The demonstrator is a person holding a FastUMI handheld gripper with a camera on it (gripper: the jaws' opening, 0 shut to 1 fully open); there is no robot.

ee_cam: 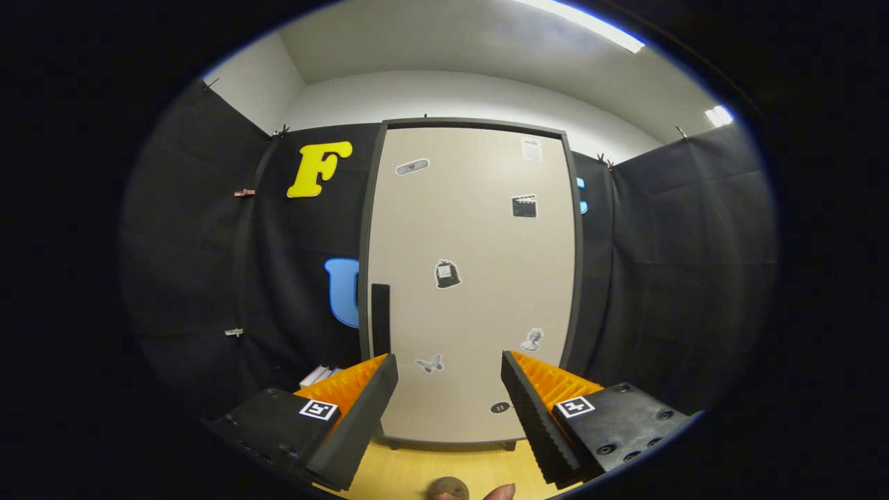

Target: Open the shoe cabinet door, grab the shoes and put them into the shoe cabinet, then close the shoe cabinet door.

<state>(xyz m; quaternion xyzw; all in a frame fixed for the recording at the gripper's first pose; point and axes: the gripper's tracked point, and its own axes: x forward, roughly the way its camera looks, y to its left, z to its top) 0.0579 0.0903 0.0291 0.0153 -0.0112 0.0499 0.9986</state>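
Recording booth: black cloth walls [667,278], shoe cabinet [472,278], strip light [590,24].

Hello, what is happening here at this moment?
A person holds a gripper with its fingers open and nothing between them, aimed at a tall shoe cabinet standing just beyond them on a wooden floor. The cabinet door looks shut, with a dark handle near its left edge, above the left finger. So the door is not yet opened.
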